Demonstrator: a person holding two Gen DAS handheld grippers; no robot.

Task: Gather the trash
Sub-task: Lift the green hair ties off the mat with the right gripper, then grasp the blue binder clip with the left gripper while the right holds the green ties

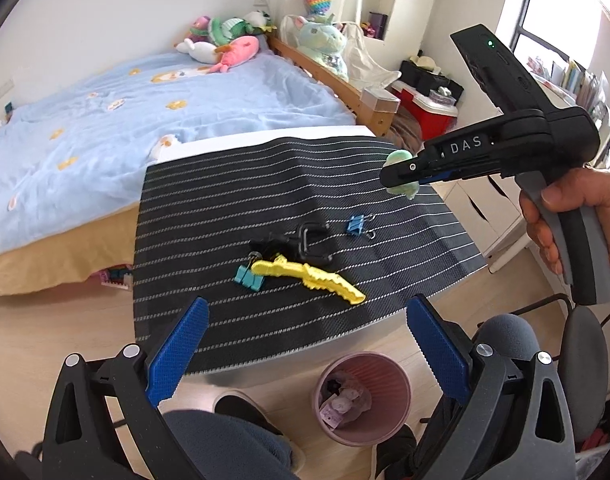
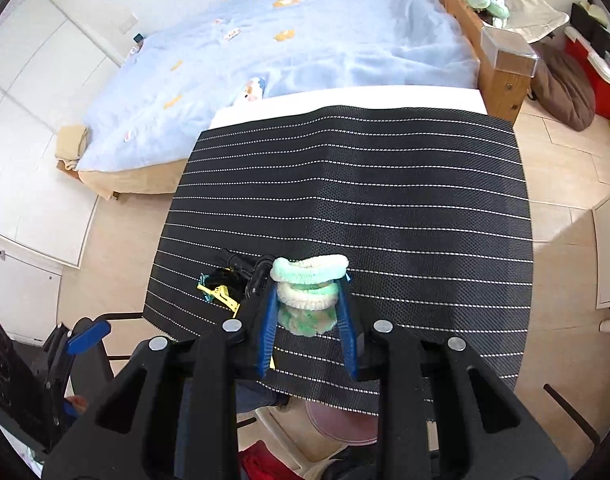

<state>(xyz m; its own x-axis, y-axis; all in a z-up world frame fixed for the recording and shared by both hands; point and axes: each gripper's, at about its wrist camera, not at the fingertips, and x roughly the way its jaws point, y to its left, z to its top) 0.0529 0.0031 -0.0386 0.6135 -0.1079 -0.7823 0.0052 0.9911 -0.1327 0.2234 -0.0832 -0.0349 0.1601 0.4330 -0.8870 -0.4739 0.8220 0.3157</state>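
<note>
My right gripper (image 2: 307,312) is shut on a fluffy mint-and-white hair tie (image 2: 309,276) and holds it above the black striped mat (image 2: 385,200). In the left wrist view the same gripper (image 1: 399,178) hangs over the mat's right side in a person's hand (image 1: 577,216), with the hair tie (image 1: 401,158) sticking out around its tips. My left gripper (image 1: 307,308) stands open and empty over the mat's near edge. A pink bin (image 1: 363,398) with wrappers inside stands on the floor below that edge.
On the mat (image 1: 225,200) lie a yellow hair clip (image 1: 309,276), a teal binder clip (image 1: 247,276), a blue binder clip (image 1: 357,225) and a black clip (image 1: 309,240). A bed (image 1: 125,120) lies behind the table. A chair (image 1: 581,360) stands at the right.
</note>
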